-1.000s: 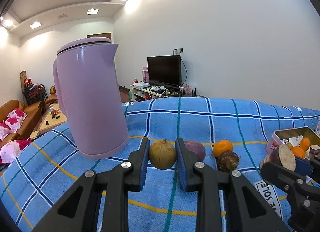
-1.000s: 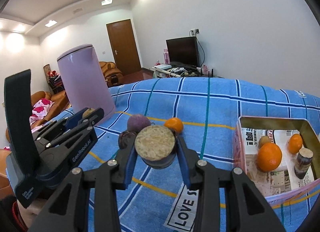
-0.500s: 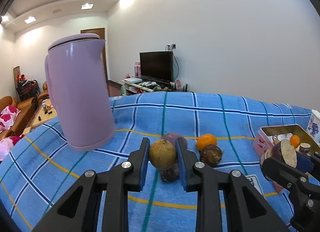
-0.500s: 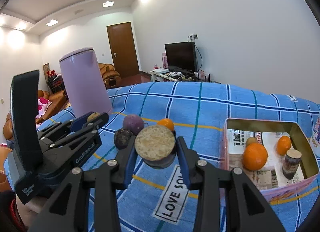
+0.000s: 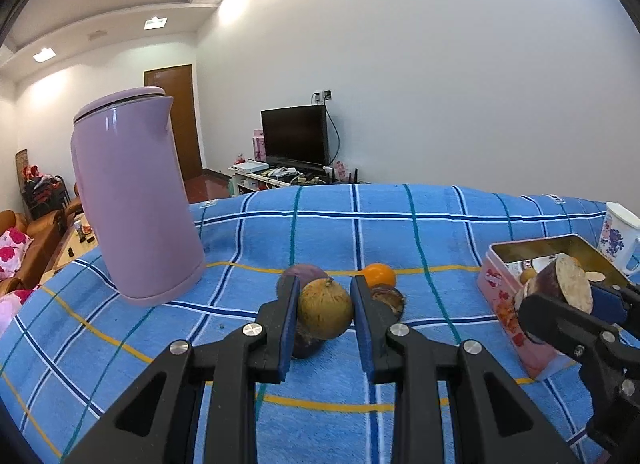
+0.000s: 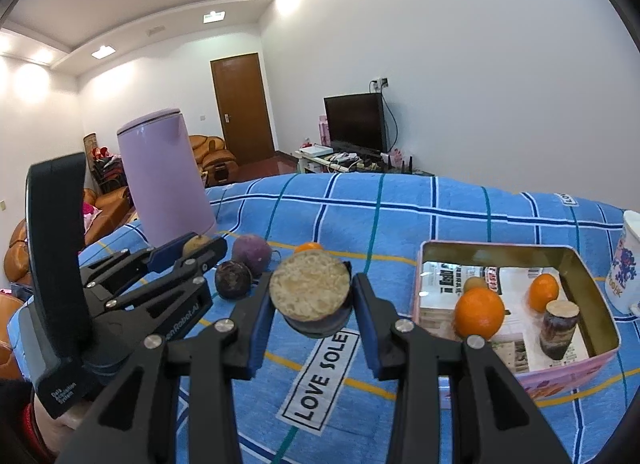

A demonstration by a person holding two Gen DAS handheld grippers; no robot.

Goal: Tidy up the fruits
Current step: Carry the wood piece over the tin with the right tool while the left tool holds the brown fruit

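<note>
My left gripper (image 5: 325, 310) is shut on a round tan-green fruit (image 5: 325, 314), held above the blue plaid cloth; it also shows in the right wrist view (image 6: 196, 244). My right gripper (image 6: 312, 304) is shut on a cut purple-skinned piece with a pale cut face (image 6: 309, 287), also seen in the left wrist view (image 5: 566, 284). A pink tin box (image 6: 560, 370) at the right holds two oranges (image 6: 479, 312), a small fruit and another cut piece (image 6: 560, 328). On the cloth lie a purple fruit (image 6: 252, 251), a dark fruit (image 6: 233, 279) and an orange (image 5: 379, 275).
A tall lilac kettle (image 5: 134, 207) stands at the left of the cloth. A floral white mug (image 5: 619, 238) stands behind the tin. A "LOVE SOLE" label (image 6: 322, 378) is sewn on the cloth. Beyond the table are a TV, a door and sofas.
Both grippers have drawn back and shifted right with their loads; the kettle and loose fruits now sit farther left, and the tin box is nearer the right gripper.
</note>
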